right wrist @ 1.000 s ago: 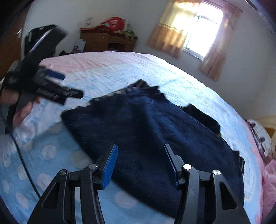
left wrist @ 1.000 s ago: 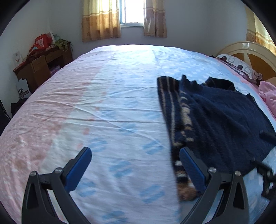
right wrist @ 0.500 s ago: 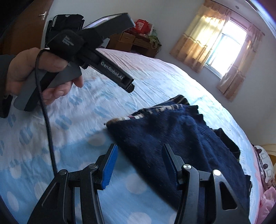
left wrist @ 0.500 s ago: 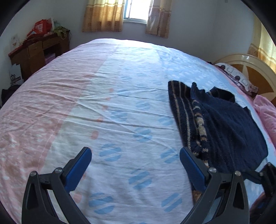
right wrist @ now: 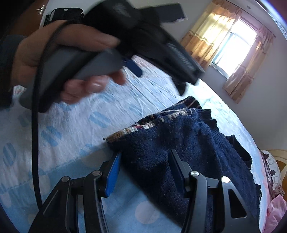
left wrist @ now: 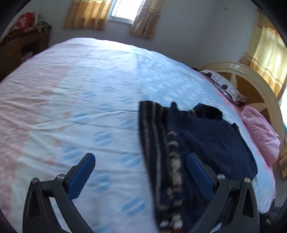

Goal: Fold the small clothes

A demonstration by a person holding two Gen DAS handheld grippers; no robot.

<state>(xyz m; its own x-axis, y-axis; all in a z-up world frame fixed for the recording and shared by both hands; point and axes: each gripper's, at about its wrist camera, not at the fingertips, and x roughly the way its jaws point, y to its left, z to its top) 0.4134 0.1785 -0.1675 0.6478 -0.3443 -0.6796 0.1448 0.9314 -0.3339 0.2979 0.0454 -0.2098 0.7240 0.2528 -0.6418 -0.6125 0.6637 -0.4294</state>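
Observation:
A small navy knit sweater (left wrist: pixel 206 141) with a beige patterned band lies folded over on the bed sheet (left wrist: pixel 89 100), at the right of the left wrist view. My left gripper (left wrist: pixel 140 161) is open and empty above the sheet, its right finger over the sweater's patterned edge. In the right wrist view the sweater (right wrist: pixel 179 141) fills the lower middle. My right gripper (right wrist: pixel 143 157) is open with the sweater's near corner between its fingers. The left gripper, held in a hand (right wrist: pixel 68 59), hangs close above in that view.
A pink pillow (left wrist: pixel 260 132) and a patterned pillow (left wrist: pixel 222 86) lie by the cream headboard (left wrist: pixel 251 78) at the right. A wooden desk (left wrist: pixel 19 44) with clutter stands at the far left. A curtained window (left wrist: pixel 123 10) is on the far wall.
My left gripper has swung right, so the sweater now sits closer under its right finger. My right gripper has moved in onto the sweater's corner, and the left hand has come nearer to it.

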